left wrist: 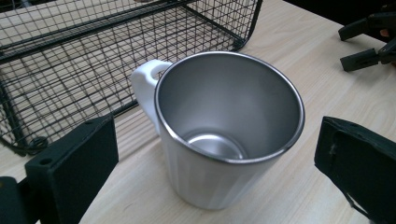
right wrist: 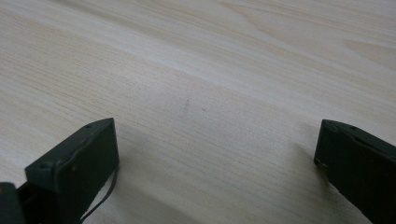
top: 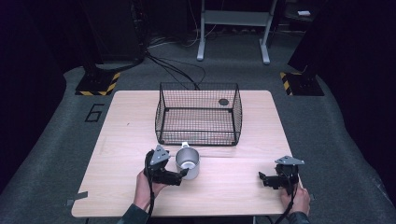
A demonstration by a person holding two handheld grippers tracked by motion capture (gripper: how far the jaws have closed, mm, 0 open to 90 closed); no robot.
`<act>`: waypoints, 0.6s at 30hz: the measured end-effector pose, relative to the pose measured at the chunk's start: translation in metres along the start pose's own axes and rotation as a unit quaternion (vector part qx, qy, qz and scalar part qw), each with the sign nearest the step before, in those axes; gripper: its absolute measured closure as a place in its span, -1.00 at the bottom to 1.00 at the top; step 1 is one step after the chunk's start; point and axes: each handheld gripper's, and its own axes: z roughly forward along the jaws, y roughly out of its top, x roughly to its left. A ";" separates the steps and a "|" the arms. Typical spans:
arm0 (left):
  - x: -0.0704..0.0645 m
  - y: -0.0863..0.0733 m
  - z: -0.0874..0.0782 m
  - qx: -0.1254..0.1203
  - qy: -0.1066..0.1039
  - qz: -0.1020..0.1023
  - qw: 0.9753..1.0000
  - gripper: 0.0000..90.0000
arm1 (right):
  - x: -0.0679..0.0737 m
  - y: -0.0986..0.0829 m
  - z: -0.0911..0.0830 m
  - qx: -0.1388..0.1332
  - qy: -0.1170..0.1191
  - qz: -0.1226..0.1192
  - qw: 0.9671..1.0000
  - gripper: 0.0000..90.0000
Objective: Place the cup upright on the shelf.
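Note:
A steel mug (top: 187, 163) with a white handle (left wrist: 145, 81) stands upright and empty on the wooden table (top: 126, 140), just in front of a black wire basket (top: 198, 84). My left gripper (top: 182, 175) is at the mug's near left side. In the left gripper view the mug (left wrist: 224, 140) sits between the wide-apart jaws of the open left gripper (left wrist: 217, 144), which do not touch it. My right gripper (top: 263, 179) rests near the table's front right, open over bare wood (right wrist: 215, 144), holding nothing.
The wire basket (left wrist: 93, 56) stands at the table's middle back, handle side of the mug toward it. A small dark round spot (top: 223, 101) shows at its back right. The other gripper (left wrist: 369, 42) appears far off in the left gripper view. A metal stand's legs (top: 233, 32) are behind the table.

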 end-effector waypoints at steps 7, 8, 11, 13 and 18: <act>-0.003 0.004 0.015 0.004 -0.002 0.008 1.000 -1.00 | 0.000 0.000 0.000 0.001 0.001 0.003 1.000 -1.00; -0.003 0.004 0.017 0.007 -0.005 0.010 1.000 -1.00 | 0.000 0.000 0.000 0.001 0.001 0.001 1.000 -1.00; -0.005 0.006 0.022 0.009 -0.007 0.014 1.000 -1.00 | 0.000 0.000 0.000 0.001 0.001 0.003 1.000 -1.00; -0.006 0.007 0.025 0.008 -0.006 0.015 1.000 -1.00 | 0.000 0.000 0.000 0.001 0.001 0.003 1.000 -1.00; -0.008 0.008 0.029 0.010 -0.004 0.017 1.000 -0.99 | 0.000 0.000 0.000 0.001 0.001 0.003 1.000 -1.00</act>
